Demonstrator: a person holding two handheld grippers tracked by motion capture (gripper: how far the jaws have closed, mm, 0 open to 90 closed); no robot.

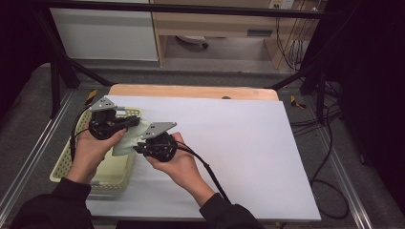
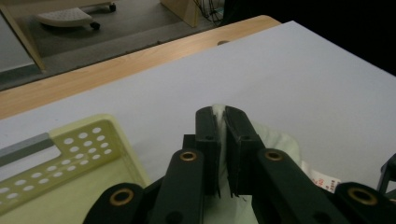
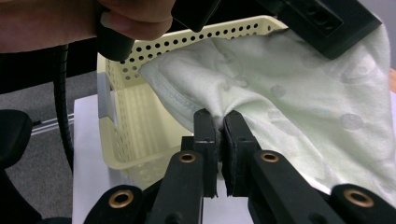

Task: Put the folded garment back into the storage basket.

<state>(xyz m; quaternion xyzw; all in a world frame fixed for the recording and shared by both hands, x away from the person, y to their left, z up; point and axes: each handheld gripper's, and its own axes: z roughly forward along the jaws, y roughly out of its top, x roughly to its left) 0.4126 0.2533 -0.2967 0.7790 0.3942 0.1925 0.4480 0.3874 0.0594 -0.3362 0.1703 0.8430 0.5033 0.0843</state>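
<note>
Smooth white tabletop (image 1: 229, 138), perforated yellow plastic basket (image 1: 64, 164), both grippers, left gripper (image 2: 223, 116), right gripper (image 3: 222, 122), clamped on soft pale-green cloth (image 3: 299, 93)

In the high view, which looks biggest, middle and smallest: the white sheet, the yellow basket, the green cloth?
1. White sheet, biggest by far.
2. Yellow basket.
3. Green cloth, smallest, though the grippers hide part of it.
</note>
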